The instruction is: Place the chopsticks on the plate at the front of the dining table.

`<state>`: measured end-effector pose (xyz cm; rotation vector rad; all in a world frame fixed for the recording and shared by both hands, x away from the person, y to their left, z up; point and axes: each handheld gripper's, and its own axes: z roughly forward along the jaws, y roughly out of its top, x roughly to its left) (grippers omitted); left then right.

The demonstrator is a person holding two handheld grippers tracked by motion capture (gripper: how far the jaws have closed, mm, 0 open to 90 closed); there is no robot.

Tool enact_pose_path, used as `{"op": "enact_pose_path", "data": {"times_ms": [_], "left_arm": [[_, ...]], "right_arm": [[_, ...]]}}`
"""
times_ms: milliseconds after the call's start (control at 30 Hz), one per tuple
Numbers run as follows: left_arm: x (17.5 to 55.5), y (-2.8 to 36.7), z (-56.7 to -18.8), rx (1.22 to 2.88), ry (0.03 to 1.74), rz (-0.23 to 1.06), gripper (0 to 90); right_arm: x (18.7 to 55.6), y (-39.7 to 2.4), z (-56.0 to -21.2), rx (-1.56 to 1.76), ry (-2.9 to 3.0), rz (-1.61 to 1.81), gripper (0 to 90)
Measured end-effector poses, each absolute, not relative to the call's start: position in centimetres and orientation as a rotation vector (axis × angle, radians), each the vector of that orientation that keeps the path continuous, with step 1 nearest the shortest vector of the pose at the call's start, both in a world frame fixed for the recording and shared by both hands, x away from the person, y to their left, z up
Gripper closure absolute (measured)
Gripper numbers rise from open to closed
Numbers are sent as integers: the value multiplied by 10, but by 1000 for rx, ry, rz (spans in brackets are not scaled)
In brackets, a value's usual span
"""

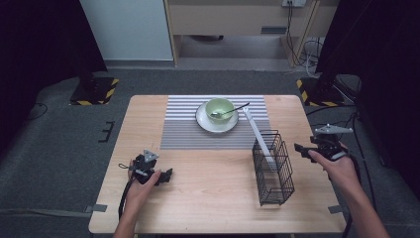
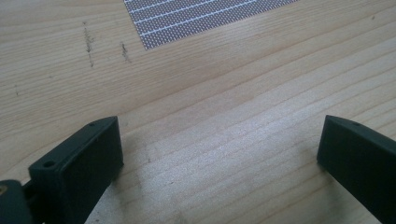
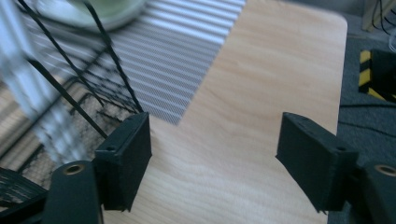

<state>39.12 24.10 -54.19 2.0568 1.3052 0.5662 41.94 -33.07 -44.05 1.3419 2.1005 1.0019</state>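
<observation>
1. Right gripper (image 1: 303,148) sits at the table's right edge, jaws spread wide, nothing between them. Wire basket (image 1: 273,167) is just beside it, toward 9 o'clock in the high view.
2. The white flat utensil (image 1: 258,133) stands in that basket, handle leaning up and away toward 11 o'clock, top end pointing at the bowl. Long axis runs roughly 11-to-5.
3. Right gripper is clearly the nearer one. Left gripper (image 1: 166,176) rests low on the wood at the near left, well apart from the basket, jaws also wide and empty.
4. In the right gripper view, basket wires (image 3: 84,74) and the blurred white handle (image 3: 32,102) lie at 10 o'clock from the jaws, so my read is that the approach needs a leftward swing.
5. Utensil looks thin, pale and slatted; detail is too blurred to say more.
6. Green bowl (image 1: 219,107) with a spoon (image 1: 230,111) sits on a white plate (image 1: 203,120) on the striped mat (image 1: 183,129), at 12 o'clock from the basket.
</observation>
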Motion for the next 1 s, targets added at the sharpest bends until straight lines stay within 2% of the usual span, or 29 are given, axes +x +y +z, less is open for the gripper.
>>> {"op": "enact_pose_path", "data": {"times_ms": [200, 233, 567, 833, 867, 1000], "left_arm": [[391, 241, -542, 2057, 1305, 566, 0], [391, 241, -542, 2057, 1305, 566, 0], [391, 241, -542, 2057, 1306, 566, 0], [391, 241, -542, 2057, 1306, 566, 0], [391, 241, -542, 2057, 1305, 567, 0], [391, 241, -542, 2057, 1305, 567, 0]], "right_arm": [[424, -319, -407, 1289, 2129, 1060, 318], [425, -312, -394, 1259, 2143, 1083, 346], [432, -274, -356, 1158, 2182, 1152, 456], [437, -242, -348, 1098, 2230, 1198, 542], [438, -234, -348, 1088, 2238, 1202, 576], [440, -224, -350, 1074, 2250, 1205, 602]]}}
